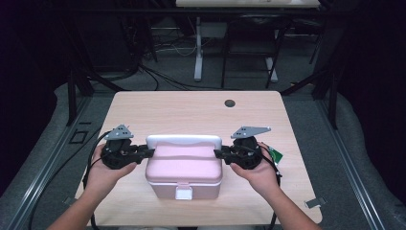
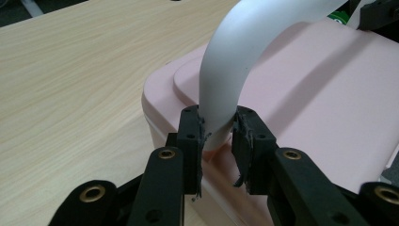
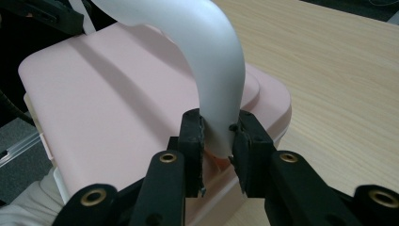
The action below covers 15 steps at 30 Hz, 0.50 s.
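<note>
- While both hands sit at the ends of it, the pink box (image 1: 184,170) rests near the front middle of the wooden surface (image 1: 191,112), a bit closer to the person than to the far edge.
- Its long axis runs left to right across the surface, and the short side with the white latch (image 1: 184,192) faces the person.
- The white handle (image 1: 184,141) arches over the lid along that same long axis, end to end; from the high view it looks tipped toward the far side, though honestly that angle is hard to judge.
- The left gripper (image 2: 217,136) comes in from the box's left end, pointing inward along the long axis. Its fingers (image 2: 190,141) are pinched on the handle's left leg right where it meets the lid; the near pad presses it, and the other one sits right against it.
- The right gripper (image 3: 217,136) mirrors that from the right end, its fingers (image 3: 249,141) clamped narrow on the handle's right leg just above the lid.
- So the two grippers point at each other with the box between them.
- There's a small green thing (image 1: 275,155) just beside the right hand (image 1: 261,173), too small to make out.
</note>
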### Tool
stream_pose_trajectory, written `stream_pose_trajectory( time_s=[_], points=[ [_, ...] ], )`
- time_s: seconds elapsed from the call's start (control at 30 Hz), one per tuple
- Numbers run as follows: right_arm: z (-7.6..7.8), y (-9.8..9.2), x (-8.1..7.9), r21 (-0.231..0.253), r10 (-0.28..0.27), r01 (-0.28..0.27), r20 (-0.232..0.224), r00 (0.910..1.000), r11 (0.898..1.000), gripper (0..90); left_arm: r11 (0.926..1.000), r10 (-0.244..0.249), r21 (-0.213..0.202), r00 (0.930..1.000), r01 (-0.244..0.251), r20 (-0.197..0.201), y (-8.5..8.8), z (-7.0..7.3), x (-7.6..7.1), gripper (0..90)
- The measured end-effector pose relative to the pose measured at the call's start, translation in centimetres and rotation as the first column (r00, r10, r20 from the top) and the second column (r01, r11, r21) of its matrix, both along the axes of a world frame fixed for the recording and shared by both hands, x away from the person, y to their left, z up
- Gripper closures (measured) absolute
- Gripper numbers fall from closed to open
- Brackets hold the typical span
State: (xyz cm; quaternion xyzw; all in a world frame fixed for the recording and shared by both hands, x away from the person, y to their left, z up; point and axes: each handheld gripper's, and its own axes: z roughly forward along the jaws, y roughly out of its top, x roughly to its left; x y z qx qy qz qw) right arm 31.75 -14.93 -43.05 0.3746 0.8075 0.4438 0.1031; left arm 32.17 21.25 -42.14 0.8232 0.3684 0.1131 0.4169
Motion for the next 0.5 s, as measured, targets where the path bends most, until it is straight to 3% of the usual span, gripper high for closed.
stream_pose_trajectory(
  time_s=[0.13, 0.27, 0.5],
  points=[
    [0.55, -0.10, 0.34, 0.019, -0.005, 0.005, -0.004, 1.0000, 1.000, 74.6, 0.9999, 0.004, -0.013, 0.9999, -0.004, -0.016, 0.10, 0.66, 0.58, 73.1],
    [0.92, -0.03, 0.43, 0.021, -0.012, 0.012, 0.000, 0.9999, 1.000, 74.7, 1.0000, 0.003, 0.007, 0.9999, -0.003, -0.016, -0.03, 1.06, 0.74, 72.8],
    [0.99, -0.16, 0.42, 0.029, -0.012, 0.013, -0.007, 0.9999, 1.000, 74.8, 1.0000, -0.009, 0.000, 0.9997, 0.009, -0.023, 0.06, 1.00, 0.60, 69.3]
  ],
)
